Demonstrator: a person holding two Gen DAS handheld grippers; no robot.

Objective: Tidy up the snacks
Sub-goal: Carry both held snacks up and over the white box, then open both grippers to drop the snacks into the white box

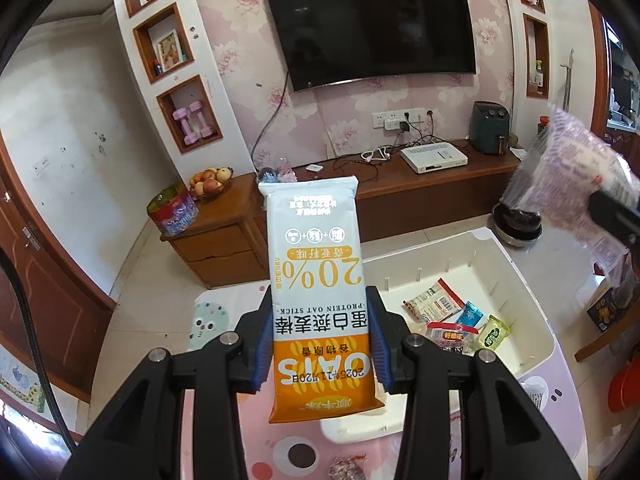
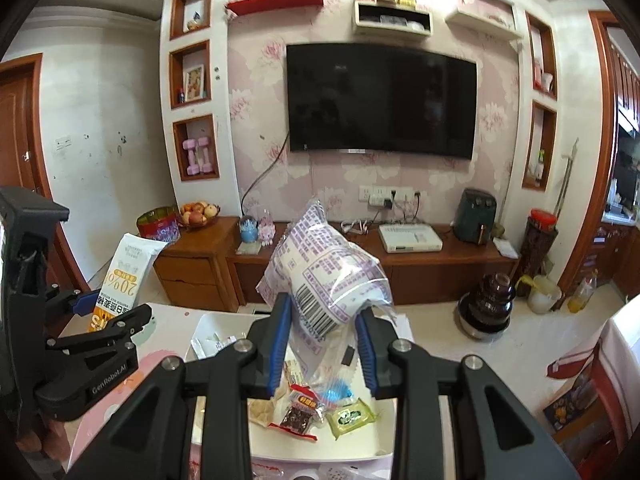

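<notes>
Gripping oat stick (image 1: 318,280), left gripper (image 1: 320,344); right gripper (image 2: 324,340) clamping barcoded purple-print bag (image 2: 320,272), blurred leftward.

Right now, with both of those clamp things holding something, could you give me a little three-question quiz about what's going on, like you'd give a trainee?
1. True or false: the left gripper is shut on the oat stick packet.
2. What does the right gripper hold? A) a clear purple-printed bag B) a green candy C) nothing
3. Fill in: small wrapped snacks, such as the green candy, already lie inside the white ____.

Key: 1 true. 2 A, the purple-printed bag, lifted above the bin. 3 bin.
</notes>
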